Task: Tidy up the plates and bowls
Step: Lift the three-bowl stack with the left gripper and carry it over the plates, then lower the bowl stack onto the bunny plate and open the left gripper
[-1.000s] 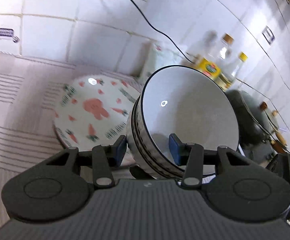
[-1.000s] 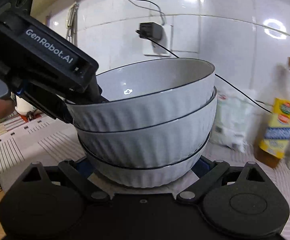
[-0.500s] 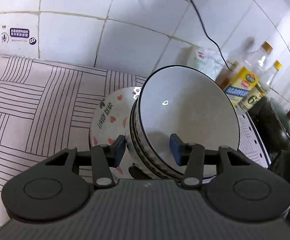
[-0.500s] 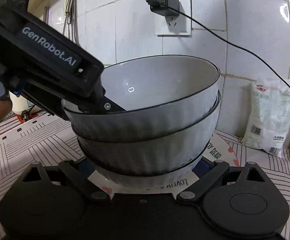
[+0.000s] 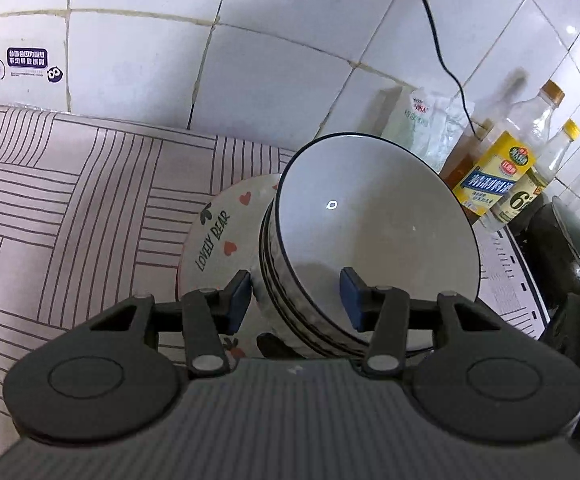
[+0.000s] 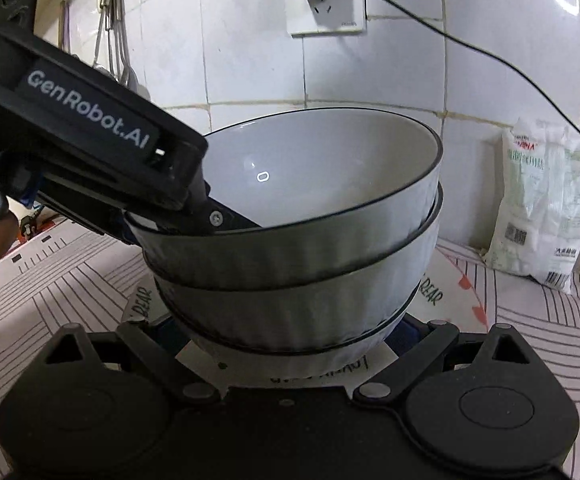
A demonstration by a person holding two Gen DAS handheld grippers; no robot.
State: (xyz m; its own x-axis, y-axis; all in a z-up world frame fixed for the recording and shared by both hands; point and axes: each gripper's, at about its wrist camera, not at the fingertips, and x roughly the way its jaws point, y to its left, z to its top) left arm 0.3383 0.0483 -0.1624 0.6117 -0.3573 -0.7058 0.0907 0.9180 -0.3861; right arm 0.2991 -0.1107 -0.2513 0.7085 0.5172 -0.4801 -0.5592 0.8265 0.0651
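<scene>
Left gripper clamped the bowl stack by its rim, one finger inside, while right gripper cradled its base, grip uncertain, above the "LOVELY BEAR" plate on the striped mat.

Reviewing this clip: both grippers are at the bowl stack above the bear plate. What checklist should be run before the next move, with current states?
1. Left gripper clamps the bowl stack at its rim, one finger inside, one outside: ok.
2. Right gripper flanks the bottom bowl; pads mostly hidden, so contact: cannot tell.
3. Three bowls nested together: ok.
4. Stack is over the plate: ok.
5. Bottom bowl resting on the plate or just above it: cannot tell.
6. White bag and oil bottle stand apart from the stack: ok.
</scene>
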